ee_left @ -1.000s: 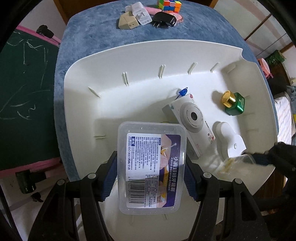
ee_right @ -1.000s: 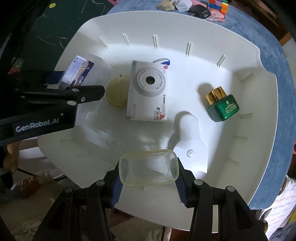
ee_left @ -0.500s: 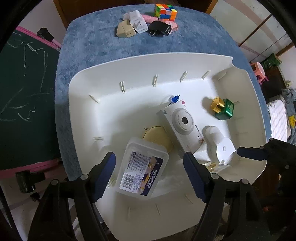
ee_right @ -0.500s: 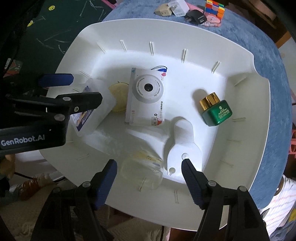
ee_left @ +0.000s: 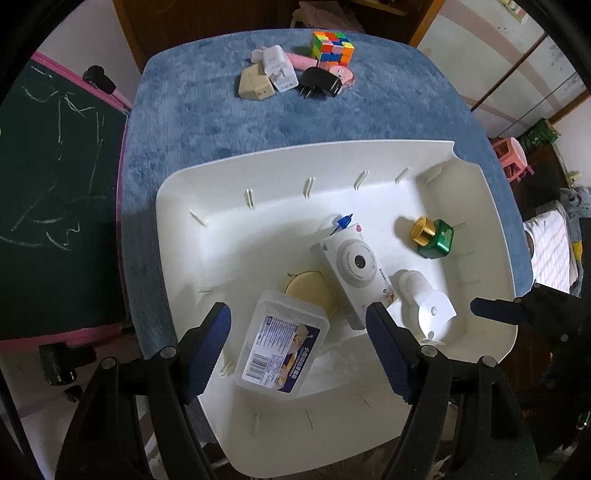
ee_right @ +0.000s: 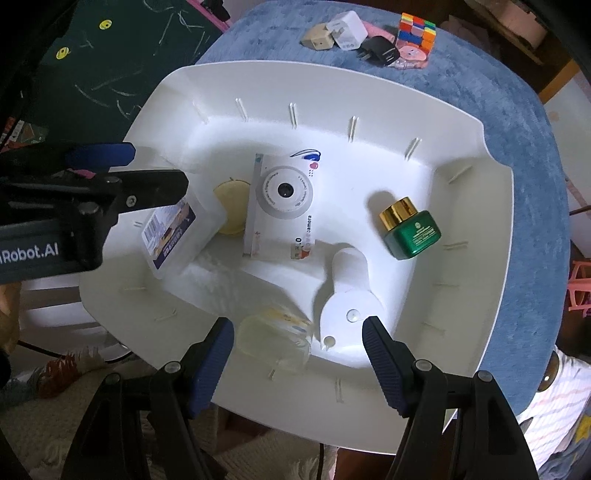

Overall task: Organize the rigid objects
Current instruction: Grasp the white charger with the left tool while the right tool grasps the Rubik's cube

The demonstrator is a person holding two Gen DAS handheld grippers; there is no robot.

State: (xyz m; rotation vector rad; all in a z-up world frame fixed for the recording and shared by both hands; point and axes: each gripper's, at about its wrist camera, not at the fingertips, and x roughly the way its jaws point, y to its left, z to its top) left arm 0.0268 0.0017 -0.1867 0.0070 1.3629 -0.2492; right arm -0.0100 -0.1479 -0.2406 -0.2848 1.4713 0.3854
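A big white tray (ee_left: 177,229) (ee_right: 461,295) lies on a blue-covered table. In it lie a clear labelled box (ee_left: 282,352) (ee_right: 173,230), a white camera box (ee_left: 354,267) (ee_right: 284,206), a green gold-capped bottle (ee_left: 432,236) (ee_right: 408,229), a white bottle (ee_left: 424,299) (ee_right: 349,295), a round yellow disc (ee_left: 306,291) (ee_right: 231,199) and a small clear container (ee_right: 273,334). My left gripper (ee_left: 299,350) is open above the labelled box. My right gripper (ee_right: 297,360) is open above the clear container.
At the table's far end lie a colour cube (ee_left: 332,46) (ee_right: 417,31), a beige plug (ee_left: 253,86), a white charger (ee_left: 277,68) (ee_right: 347,26), a black charger (ee_left: 319,85) (ee_right: 380,51) and a pink item (ee_left: 341,74). A dark chalkboard (ee_left: 48,184) stands on the left.
Both grippers opened and let go: the labelled box and the small clear container now lie in the tray. Both grippers have drawn back and up from the tray.
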